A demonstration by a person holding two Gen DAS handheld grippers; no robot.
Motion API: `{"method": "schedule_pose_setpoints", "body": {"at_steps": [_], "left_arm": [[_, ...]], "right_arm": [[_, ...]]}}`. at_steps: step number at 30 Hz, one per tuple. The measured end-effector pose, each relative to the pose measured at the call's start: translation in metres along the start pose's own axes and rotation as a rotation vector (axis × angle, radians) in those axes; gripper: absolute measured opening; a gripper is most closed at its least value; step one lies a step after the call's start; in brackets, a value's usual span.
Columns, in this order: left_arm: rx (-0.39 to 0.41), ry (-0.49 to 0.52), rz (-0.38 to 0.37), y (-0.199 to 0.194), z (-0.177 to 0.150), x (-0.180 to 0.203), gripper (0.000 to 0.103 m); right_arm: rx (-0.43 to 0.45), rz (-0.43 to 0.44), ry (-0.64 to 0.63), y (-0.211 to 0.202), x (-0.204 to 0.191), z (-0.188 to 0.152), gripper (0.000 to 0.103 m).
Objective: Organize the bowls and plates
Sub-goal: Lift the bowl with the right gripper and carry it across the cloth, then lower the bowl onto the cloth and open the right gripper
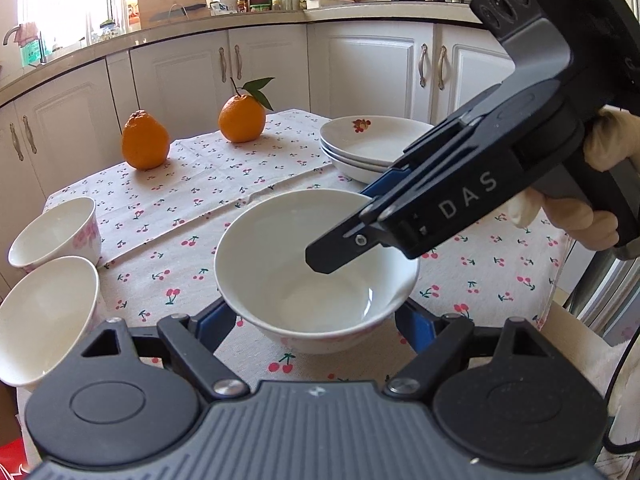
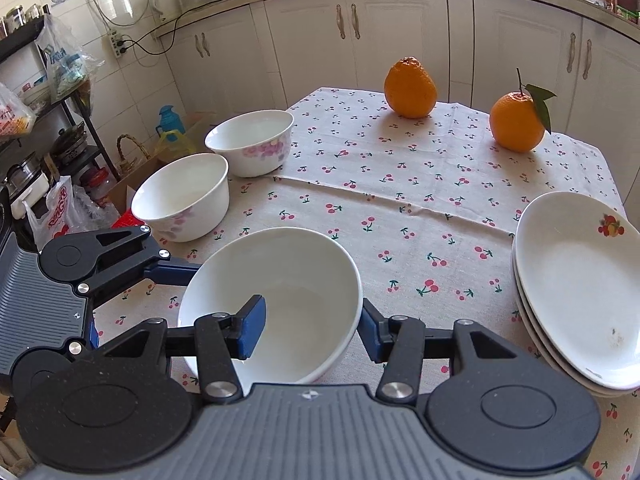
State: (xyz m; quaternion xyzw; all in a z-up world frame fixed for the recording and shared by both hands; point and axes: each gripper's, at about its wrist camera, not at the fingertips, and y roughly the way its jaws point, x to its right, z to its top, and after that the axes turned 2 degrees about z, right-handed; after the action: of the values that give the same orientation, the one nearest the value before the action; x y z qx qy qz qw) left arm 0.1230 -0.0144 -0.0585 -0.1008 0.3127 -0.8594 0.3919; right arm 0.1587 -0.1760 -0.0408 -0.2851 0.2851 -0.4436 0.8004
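Observation:
A white bowl (image 1: 316,272) (image 2: 276,300) stands on the cherry-print tablecloth (image 1: 192,208). My left gripper (image 1: 316,326) is open, one finger on each outer side of the bowl. My right gripper (image 2: 310,330) straddles the bowl's right rim, its left pad (image 2: 251,330) inside and the other outside, with a gap to the wall. It reaches in from the right in the left wrist view (image 1: 344,248). Two more white bowls (image 2: 180,196) (image 2: 250,140) stand at the left. A stack of white plates (image 2: 576,288) (image 1: 372,146) sits at the right.
Two oranges (image 2: 410,88) (image 2: 516,122) stand at the far side of the table. White kitchen cabinets (image 1: 264,72) run behind it. A rack with bags and pots (image 2: 44,120) is off the table's left edge.

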Motion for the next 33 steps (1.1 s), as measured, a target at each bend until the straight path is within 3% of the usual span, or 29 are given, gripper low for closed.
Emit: {"method": "schedule_pose_setpoints", "body": {"at_steps": [10,12,13,14,24,33], "left_arm": [[-0.015,-0.016,-0.014,0.007,0.0,-0.001,0.088],[-0.006,-0.012,-0.014,0.007,-0.001,0.0,0.095],[0.001,-0.006,-0.011,0.005,-0.001,0.001,0.098],[0.005,-0.002,-0.008,0.004,-0.002,0.001,0.099],[0.005,-0.06,0.018,-0.017,-0.014,-0.007,0.099],[0.071,-0.165,0.17,-0.052,-0.028,-0.03,0.099]], "right_arm": [[-0.008,-0.002,0.017,0.003,0.005,-0.002,0.059],[-0.001,-0.005,0.014,0.004,0.004,-0.003,0.08],[0.01,-0.01,0.009,0.003,0.004,-0.003,0.095],[0.022,-0.015,0.003,0.002,0.003,-0.003,0.1],[0.047,-0.037,-0.022,-0.002,-0.003,0.001,0.103],[0.036,-0.066,-0.073,0.003,-0.02,0.008,0.103]]}}
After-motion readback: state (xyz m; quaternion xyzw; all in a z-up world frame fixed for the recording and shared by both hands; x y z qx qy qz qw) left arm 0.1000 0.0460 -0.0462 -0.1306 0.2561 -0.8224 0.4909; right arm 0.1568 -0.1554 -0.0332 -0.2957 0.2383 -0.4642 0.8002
